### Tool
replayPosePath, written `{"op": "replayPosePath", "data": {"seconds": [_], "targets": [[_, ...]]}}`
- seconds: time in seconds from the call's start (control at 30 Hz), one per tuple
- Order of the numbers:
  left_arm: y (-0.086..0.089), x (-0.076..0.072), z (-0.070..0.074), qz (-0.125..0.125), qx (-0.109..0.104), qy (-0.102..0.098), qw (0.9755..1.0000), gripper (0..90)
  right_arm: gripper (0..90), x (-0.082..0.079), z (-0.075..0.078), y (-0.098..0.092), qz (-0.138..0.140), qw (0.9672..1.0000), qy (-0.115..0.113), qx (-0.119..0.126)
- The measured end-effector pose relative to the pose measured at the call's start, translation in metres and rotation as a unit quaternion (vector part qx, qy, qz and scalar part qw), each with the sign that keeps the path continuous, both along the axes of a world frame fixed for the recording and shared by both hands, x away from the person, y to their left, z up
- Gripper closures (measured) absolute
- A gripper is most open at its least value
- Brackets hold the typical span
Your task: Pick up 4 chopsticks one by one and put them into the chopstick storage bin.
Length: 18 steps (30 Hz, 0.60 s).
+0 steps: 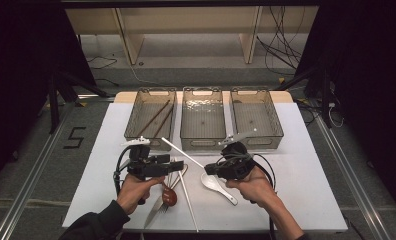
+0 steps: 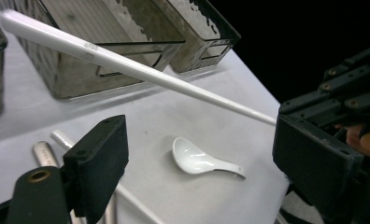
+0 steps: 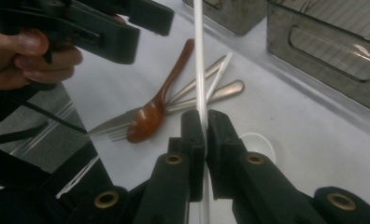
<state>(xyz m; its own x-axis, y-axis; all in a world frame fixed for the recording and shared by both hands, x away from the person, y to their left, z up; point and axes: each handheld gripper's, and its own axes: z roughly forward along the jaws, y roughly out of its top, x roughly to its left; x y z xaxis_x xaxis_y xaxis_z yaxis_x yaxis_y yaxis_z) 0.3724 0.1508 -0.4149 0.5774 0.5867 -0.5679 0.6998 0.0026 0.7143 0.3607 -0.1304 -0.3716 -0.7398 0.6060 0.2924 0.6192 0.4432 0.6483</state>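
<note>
High view: the right tongs [image 1: 212, 169] are clenched on a white chopstick [image 1: 182, 152], which slants up and leftward above the table [image 1: 306, 170], its far tip near the front wall of the left bin [image 1: 150, 119]. That bin already holds two brown chopsticks [image 1: 156, 119], so the lift reads as sorting by kind. The left tongs [image 1: 172, 162] sit over the remaining pile, where a brown wooden spoon [image 1: 169, 195] lies among metal cutlery; the pieces overlap and cannot be counted. A white ceramic spoon [image 1: 217, 186] rests just below the right tongs. Left gripper view: the left tongs [image 2: 199, 154] stand released, nothing between the jaws; the white chopstick [image 2: 141, 70] crosses overhead, clear of the table, and its left end is cut off by the frame. The ceramic spoon [image 2: 197, 161] lies beyond. Right gripper view: the pads [image 3: 192, 135] pinch the chopstick [image 3: 199, 70] near its lower end, leaving the long end free to lead into a bin. The fork's tines [image 3: 115, 135] are partly hidden under the wooden spoon [image 3: 150, 114].
</note>
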Motion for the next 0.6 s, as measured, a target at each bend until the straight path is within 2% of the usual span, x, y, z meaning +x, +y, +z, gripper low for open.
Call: {"op": "replayPosePath", "data": {"seconds": [0.17, 0.37, 0.6], "targets": [[-0.004, 0.003, 0.002, 0.002, -0.019, 0.007, 0.9998, 18.4, 86.9, -0.002, 0.002, 0.005, 0.009, 0.9999, -0.006, 0.008], [-0.007, 0.006, 0.001, 0.004, -0.031, 0.016, 0.9994, 20.2, 86.9, -0.005, 0.002, 0.011, 0.02, 0.9996, -0.012, 0.013], [-0.008, 0.006, 0.002, 0.003, -0.043, 0.013, 0.999, 28.3, 86.8, -0.008, 0.001, 0.015, 0.028, 0.9992, -0.02, 0.019]]}}
